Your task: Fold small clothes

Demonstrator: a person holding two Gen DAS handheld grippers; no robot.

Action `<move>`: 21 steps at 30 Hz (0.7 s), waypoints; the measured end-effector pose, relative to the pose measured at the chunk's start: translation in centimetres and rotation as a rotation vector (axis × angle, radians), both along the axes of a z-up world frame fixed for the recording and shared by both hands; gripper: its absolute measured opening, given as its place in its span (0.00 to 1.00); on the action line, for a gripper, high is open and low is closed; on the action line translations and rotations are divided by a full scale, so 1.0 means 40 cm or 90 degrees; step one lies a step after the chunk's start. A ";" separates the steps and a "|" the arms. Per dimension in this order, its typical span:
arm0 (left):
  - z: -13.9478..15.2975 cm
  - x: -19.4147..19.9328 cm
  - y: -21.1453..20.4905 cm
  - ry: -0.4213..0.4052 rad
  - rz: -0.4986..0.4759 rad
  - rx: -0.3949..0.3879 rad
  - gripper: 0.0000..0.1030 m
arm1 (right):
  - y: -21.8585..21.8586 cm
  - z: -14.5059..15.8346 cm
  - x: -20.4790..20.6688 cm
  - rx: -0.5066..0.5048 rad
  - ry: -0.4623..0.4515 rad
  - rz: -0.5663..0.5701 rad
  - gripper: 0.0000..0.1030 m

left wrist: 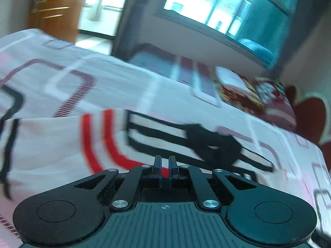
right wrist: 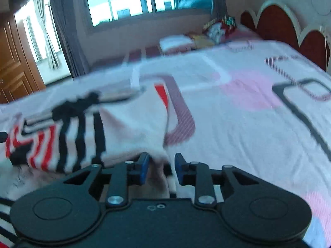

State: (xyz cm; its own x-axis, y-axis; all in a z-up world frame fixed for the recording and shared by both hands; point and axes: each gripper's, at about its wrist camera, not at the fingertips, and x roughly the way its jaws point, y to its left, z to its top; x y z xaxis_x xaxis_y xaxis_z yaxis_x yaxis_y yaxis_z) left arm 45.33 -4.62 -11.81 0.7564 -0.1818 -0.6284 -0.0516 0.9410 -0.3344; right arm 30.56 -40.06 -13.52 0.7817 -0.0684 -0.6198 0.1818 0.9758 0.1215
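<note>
1. Left gripper (left wrist: 164, 168): jaws are being held nearly together over the striped garment (left wrist: 62, 140); whether cloth is pinched between them cannot be told.
2. Right gripper (right wrist: 161, 169): jaws are being held narrowly apart, with a white edge of the garment (right wrist: 132, 128) bunched between them, apparently for a fold.
3. Garment: it is being spread on the patterned bedsheet (right wrist: 238, 124), its long axis seemingly running between the two grippers.

bare bedspread (right wrist: 238, 124) rightward, pillows (right wrist: 217, 31) far back
</note>
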 end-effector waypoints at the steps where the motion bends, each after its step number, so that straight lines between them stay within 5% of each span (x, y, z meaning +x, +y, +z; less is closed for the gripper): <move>1: -0.003 0.008 -0.019 0.006 -0.014 -0.003 0.04 | 0.003 0.009 0.017 -0.001 -0.007 0.005 0.29; 8: -0.114 0.067 -0.115 0.072 -0.050 0.039 0.04 | 0.030 0.011 0.220 -0.003 -0.004 0.047 0.33; 14: -0.131 0.044 -0.127 0.045 -0.061 0.080 0.04 | 0.077 -0.056 0.359 -0.096 0.031 0.072 0.30; 16: -0.133 0.044 -0.124 0.045 -0.065 0.076 0.03 | 0.062 -0.087 0.370 -0.144 0.038 0.059 0.35; 21: -0.116 0.043 -0.106 0.068 -0.041 0.057 0.04 | 0.037 -0.085 0.357 -0.127 0.030 0.028 0.38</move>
State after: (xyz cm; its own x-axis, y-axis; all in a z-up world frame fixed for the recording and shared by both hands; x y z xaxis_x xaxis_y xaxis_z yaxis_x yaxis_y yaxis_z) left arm 47.07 -8.85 -16.46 0.6733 -0.1672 -0.7202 -0.0207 0.9695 -0.2443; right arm 44.86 -38.58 -16.92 0.7571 -0.1599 -0.6335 0.1394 0.9868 -0.0825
